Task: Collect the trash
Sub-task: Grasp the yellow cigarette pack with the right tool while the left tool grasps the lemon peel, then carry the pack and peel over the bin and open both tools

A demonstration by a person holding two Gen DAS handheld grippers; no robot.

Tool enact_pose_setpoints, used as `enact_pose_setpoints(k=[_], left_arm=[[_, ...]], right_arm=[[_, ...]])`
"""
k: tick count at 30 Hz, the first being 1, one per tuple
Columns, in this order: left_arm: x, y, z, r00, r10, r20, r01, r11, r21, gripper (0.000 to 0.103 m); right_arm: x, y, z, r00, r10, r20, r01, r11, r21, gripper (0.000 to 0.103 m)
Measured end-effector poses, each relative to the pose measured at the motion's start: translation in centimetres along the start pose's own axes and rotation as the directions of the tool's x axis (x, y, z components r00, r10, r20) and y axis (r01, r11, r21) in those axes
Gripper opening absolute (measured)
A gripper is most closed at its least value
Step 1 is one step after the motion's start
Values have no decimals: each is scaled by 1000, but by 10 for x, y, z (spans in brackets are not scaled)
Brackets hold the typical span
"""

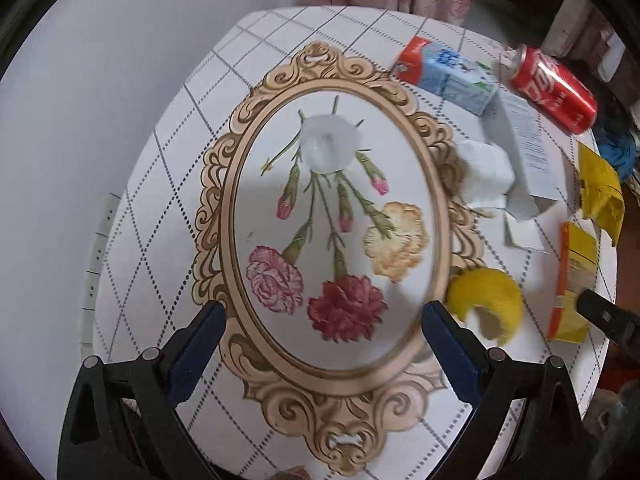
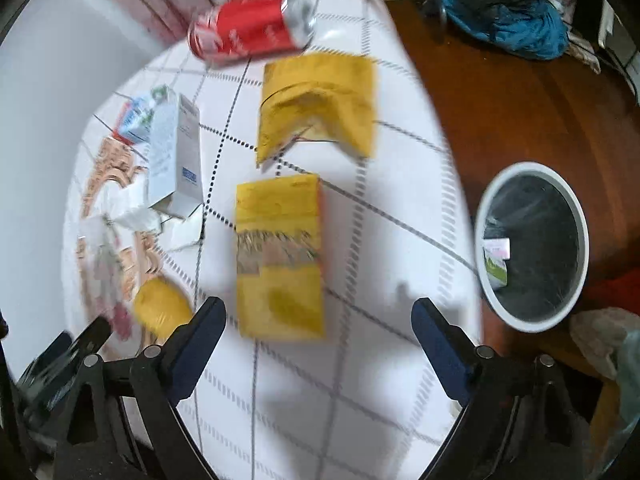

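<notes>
Trash lies on a round table with a floral cloth [image 1: 280,60]. A red can [image 1: 554,90] [image 2: 248,30], a blue-and-red carton [image 1: 448,70], a white box [image 1: 528,152] [image 2: 176,152], crumpled tissue [image 1: 484,174], a yellow peel [image 1: 486,300] [image 2: 162,312], a yellow-orange box [image 1: 572,280] [image 2: 278,256] and a yellow bag [image 1: 600,188] [image 2: 320,104] are spread on its right side. My left gripper [image 1: 324,320] is open and empty above the flower print. My right gripper [image 2: 318,316] is open and empty, just short of the yellow-orange box.
A white-rimmed bin [image 2: 532,244] with a black liner stands on the brown floor right of the table, with a carton inside. A blue cloth [image 2: 508,20] lies on the floor beyond. A clear disc [image 1: 328,142] lies on the flower print. A wall is at left.
</notes>
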State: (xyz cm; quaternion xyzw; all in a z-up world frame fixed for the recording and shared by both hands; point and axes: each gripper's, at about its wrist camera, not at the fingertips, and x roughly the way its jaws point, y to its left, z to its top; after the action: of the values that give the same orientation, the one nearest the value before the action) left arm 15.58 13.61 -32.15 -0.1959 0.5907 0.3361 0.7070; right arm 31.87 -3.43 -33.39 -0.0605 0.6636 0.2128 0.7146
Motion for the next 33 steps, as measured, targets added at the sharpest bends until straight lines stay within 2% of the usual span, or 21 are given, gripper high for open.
enact_pose_setpoints(k=[2, 4, 6, 8, 10, 14, 19, 20, 21, 24, 27, 30, 33], left_arm=[[1, 2, 0, 999, -41, 3, 41, 999, 10, 100], [-2, 0, -1, 996, -91, 12, 91, 995, 38, 100], [-8, -10, -5, 986, -164, 25, 162, 983, 84, 100], [-11, -20, -9, 978, -208, 28, 203, 971, 126, 100], [-12, -31, -11, 967, -255, 19, 249, 954, 167, 100], [-8, -56, -15, 951, -310, -14, 304, 923, 234, 99], [6, -78, -13, 950, -312, -30, 305, 900, 311, 98], [6, -79, -14, 948, -316, -27, 308, 896, 321, 89], [6, -81, -14, 950, -313, -22, 302, 895, 328, 74], [5, -83, -12, 948, -318, -20, 305, 888, 343, 52], [2, -86, -12, 954, -301, 3, 281, 893, 351, 44], [-2, -75, -16, 957, -289, 14, 266, 896, 355, 34], [-8, -71, -19, 961, -275, 35, 246, 903, 353, 32]], right_arm=[[14, 13, 5, 999, -33, 4, 34, 999, -28, 96], [19, 29, 7, 996, -82, 32, 85, 991, -105, 94], [20, 38, 2, 986, -155, 53, 162, 972, -168, 83], [14, 34, -1, 985, -157, 71, 167, 968, -185, 57], [9, 15, -3, 991, -127, 33, 130, 981, -144, 57], [0, -18, -10, 993, -115, 15, 116, 990, -83, 57], [-2, -28, -15, 992, -121, 19, 122, 989, -86, 58], [-2, -27, -16, 992, -127, 21, 128, 988, -88, 58], [-2, -26, -17, 991, -133, 22, 134, 987, -90, 58], [-1, -20, -18, 988, -153, 28, 155, 983, -101, 58], [0, -15, -17, 985, -170, 39, 174, 978, -120, 58], [-2, -9, -21, 987, -154, 43, 158, 979, -129, 58], [-6, 1, -28, 989, -139, 51, 145, 980, -139, 57]])
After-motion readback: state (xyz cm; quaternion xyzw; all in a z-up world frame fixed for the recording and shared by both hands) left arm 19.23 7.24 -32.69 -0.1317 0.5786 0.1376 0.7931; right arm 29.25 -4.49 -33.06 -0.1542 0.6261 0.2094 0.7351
